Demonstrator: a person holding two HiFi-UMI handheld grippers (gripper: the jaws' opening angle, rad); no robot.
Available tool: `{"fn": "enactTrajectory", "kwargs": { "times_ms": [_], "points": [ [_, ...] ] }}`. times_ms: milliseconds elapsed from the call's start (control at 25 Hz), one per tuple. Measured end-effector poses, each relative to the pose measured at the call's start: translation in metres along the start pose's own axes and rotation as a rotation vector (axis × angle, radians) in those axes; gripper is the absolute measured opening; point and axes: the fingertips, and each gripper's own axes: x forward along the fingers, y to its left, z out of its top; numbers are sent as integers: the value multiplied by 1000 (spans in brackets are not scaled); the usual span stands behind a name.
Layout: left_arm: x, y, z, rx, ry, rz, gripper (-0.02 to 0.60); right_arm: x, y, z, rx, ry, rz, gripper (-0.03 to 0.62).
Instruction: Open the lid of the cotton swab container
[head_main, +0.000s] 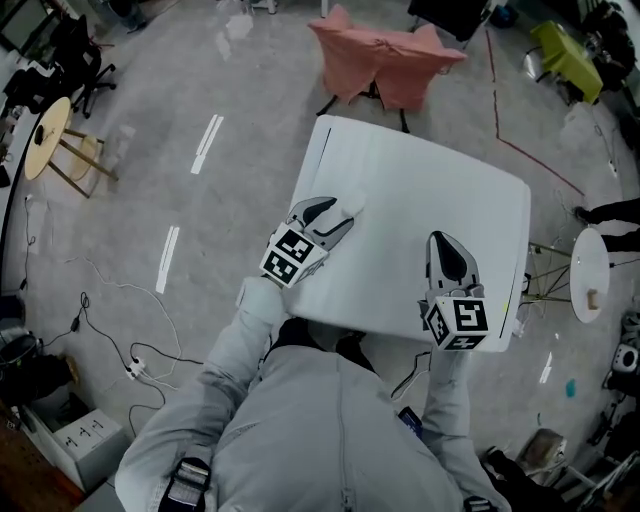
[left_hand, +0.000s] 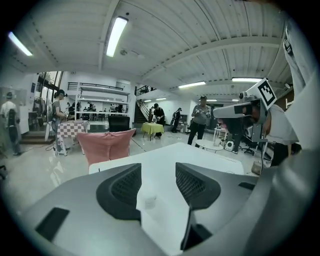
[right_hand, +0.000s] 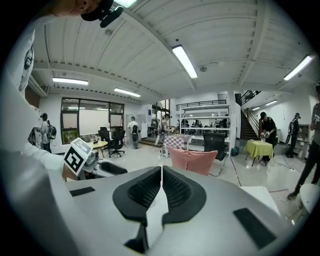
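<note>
The cotton swab container is a small, pale, translucent tub standing on the white table near its left side. In the left gripper view the container sits low between the jaws, and neither pad touches it. My left gripper is open, its tips right beside the tub. The container's lid looks closed, though it is small and faint. My right gripper hovers over the table's right front part, shut with nothing between its pads, well apart from the tub.
A chair draped in pink cloth stands behind the table's far edge. A small round white table is off to the right and a wooden stool far left. People stand in the hall beyond.
</note>
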Motion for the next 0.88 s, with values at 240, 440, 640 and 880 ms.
{"fn": "enactTrajectory", "kwargs": {
  "times_ms": [240, 440, 640, 880],
  "points": [
    [22, 17, -34, -52, 29, 25, 242, 22, -1, -24, 12, 44, 23, 37],
    [42, 29, -62, -89, 54, 45, 261, 31, -1, -40, 19, 74, 31, 37],
    [72, 38, -88, -116, 73, 70, 270, 36, -11, -62, 30, 111, 22, 37],
    [105, 49, -114, -149, 96, 108, 281, 40, -23, -83, 41, 151, 17, 37]
  ]
}}
